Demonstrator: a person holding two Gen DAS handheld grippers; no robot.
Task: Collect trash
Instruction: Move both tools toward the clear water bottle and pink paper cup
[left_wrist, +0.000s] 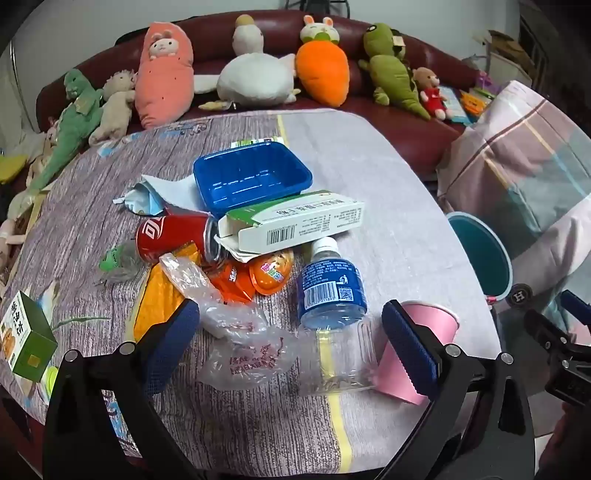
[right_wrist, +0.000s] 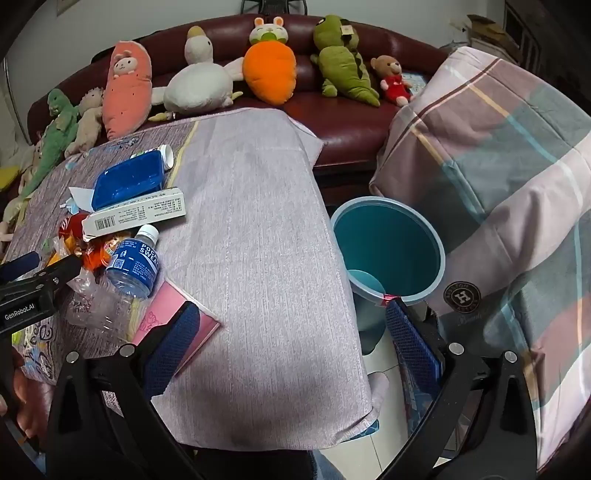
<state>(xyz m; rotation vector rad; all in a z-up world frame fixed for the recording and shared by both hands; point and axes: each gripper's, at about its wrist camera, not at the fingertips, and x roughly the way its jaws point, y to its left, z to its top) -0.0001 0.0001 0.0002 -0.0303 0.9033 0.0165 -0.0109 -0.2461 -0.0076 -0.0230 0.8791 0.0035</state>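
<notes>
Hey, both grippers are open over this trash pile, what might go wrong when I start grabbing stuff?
The bottle lies on its side, so it may roll from the left gripper. The carton leans on the can; pulling either could shift the pile. The bin sits below the table edge, so a toss might miss.

This is a home living room. A dark red leather sofa (right_wrist: 343, 125) runs along the far wall, lined with soft toys: a white goose (right_wrist: 195, 88), an orange carrot (right_wrist: 271, 72), a green dinosaur (right_wrist: 341, 66) and a small teddy bear (right_wrist: 393, 79). In front of it stands a tabletop (right_wrist: 255, 240) draped in a household cloth, with a teal bin (right_wrist: 388, 243) on the tiled floor beside it. A chair or seat under a checked bedsheet-like cover (right_wrist: 498, 177) stands to the right.
</notes>
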